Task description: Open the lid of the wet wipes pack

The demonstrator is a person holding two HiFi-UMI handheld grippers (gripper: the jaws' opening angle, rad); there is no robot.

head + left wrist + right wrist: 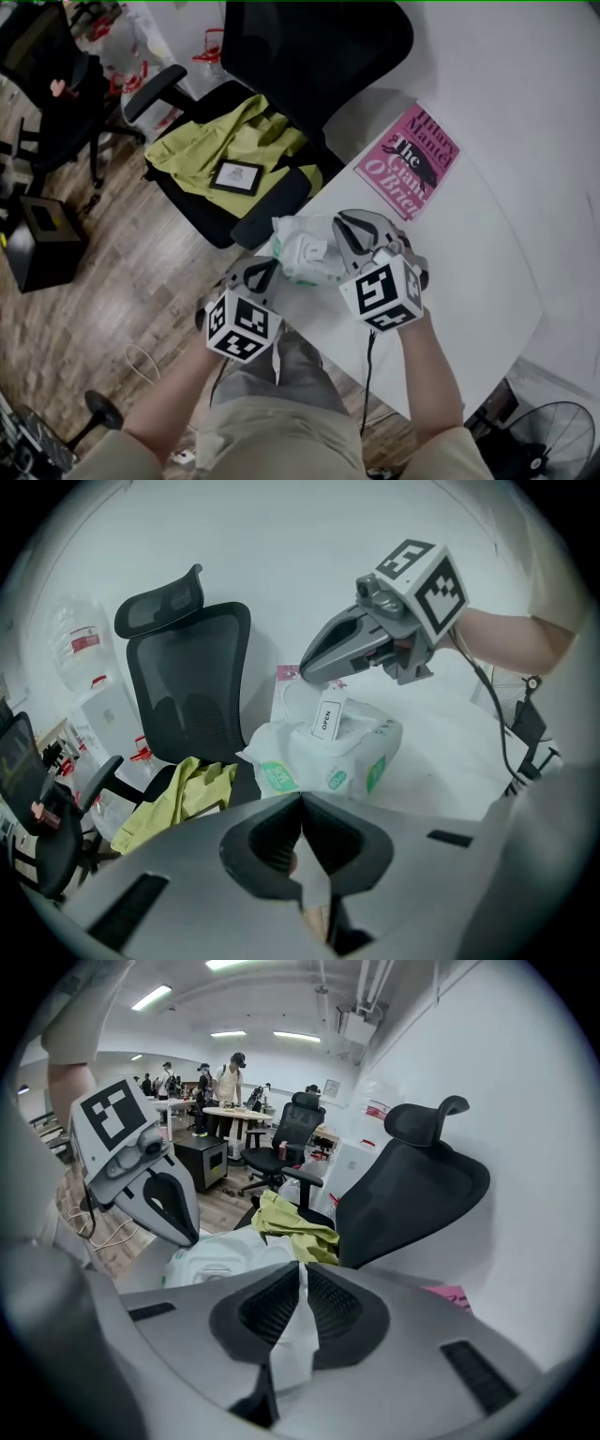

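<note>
**Head view:** the wet wipes pack (302,248) is seen at the near edge of the white table (469,262), between the left gripper (267,269) and the right gripper (342,221). Further along, a pink book (410,159) is lettered "Hilary Mantel" and "The Giant, O'Brien".

**Left gripper view:** the jaws are closed on a white fold of the pack's wrapper. The lid flap (327,716), printed "OPEN", is raised upright. The green badges on the pack cannot be read.

**Right gripper view:** the jaws are pressed together on a thin white strip, taken to be the lid flap's end.
</note>
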